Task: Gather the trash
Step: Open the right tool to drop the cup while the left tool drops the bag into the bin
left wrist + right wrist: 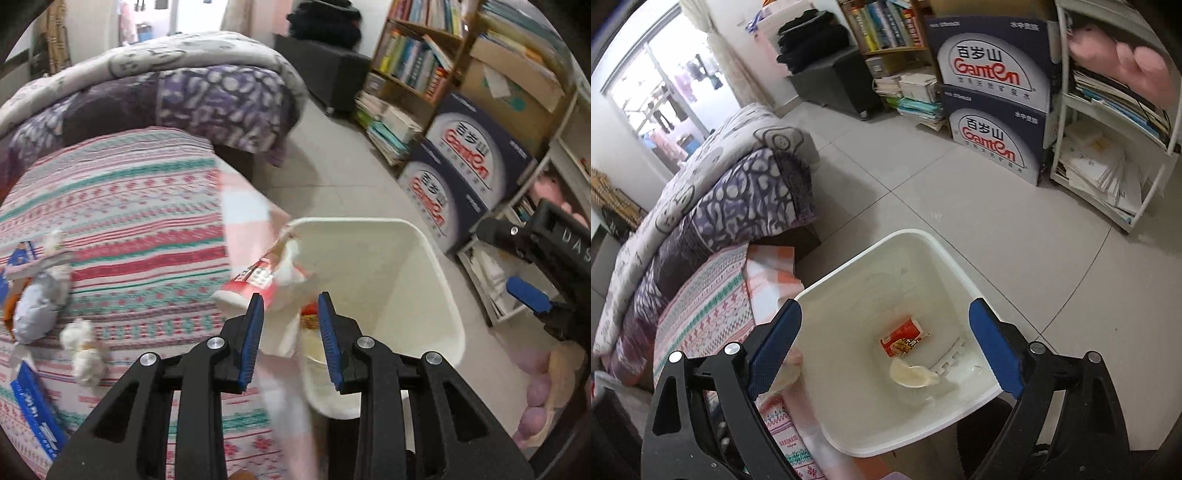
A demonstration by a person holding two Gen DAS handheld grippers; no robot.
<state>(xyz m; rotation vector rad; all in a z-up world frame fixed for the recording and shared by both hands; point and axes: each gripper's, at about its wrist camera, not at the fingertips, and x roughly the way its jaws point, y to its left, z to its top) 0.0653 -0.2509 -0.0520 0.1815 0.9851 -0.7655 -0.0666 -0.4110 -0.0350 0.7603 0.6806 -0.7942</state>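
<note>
A white trash bin stands on the floor beside the bed; it also shows in the right wrist view. Inside it lie a red snack wrapper and a pale clear wrapper. My left gripper hangs at the bin's near rim, jaws partly apart, with a red-and-white wrapper just ahead of the fingertips, blurred; I cannot tell whether it is held. On the bed lie a silver wrapper, crumpled tissue and a blue packet. My right gripper is wide open and empty above the bin.
The striped bed cover fills the left, with a folded purple quilt behind. Stacked Ganten boxes, bookshelves and a white rack line the far side. Tiled floor lies between. The right gripper's body shows at right.
</note>
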